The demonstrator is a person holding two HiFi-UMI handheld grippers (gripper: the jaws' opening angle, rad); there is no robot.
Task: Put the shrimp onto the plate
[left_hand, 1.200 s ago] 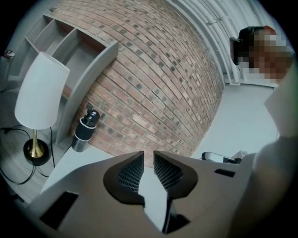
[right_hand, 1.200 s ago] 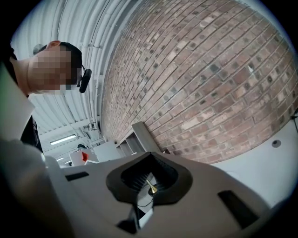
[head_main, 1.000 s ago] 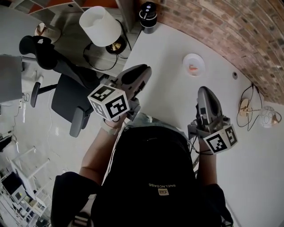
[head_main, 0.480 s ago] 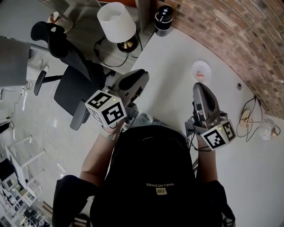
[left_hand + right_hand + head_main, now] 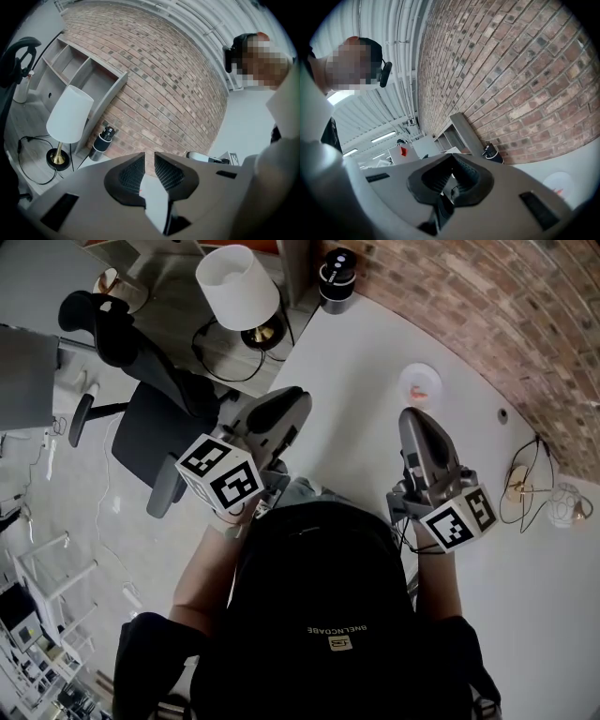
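A small white plate lies on the white table near the brick wall, with an orange shrimp on it. My right gripper is held just short of the plate, pointing at it, jaws shut with nothing in them. The right gripper view shows the same plate low at the right, beyond the right gripper. My left gripper hovers over the table's left edge, well left of the plate. In its own view the left gripper shows only a thin slit between the pads and holds nothing.
A lamp with a white shade and a black cylinder stand at the table's far left corner. A dark office chair is beside the left edge. Cables and a small lamp lie at the right. The brick wall bounds the far side.
The head view has shifted a little. My right gripper's tip has come closer to the plate. The left gripper has barely moved, and both jaws stay as they were.
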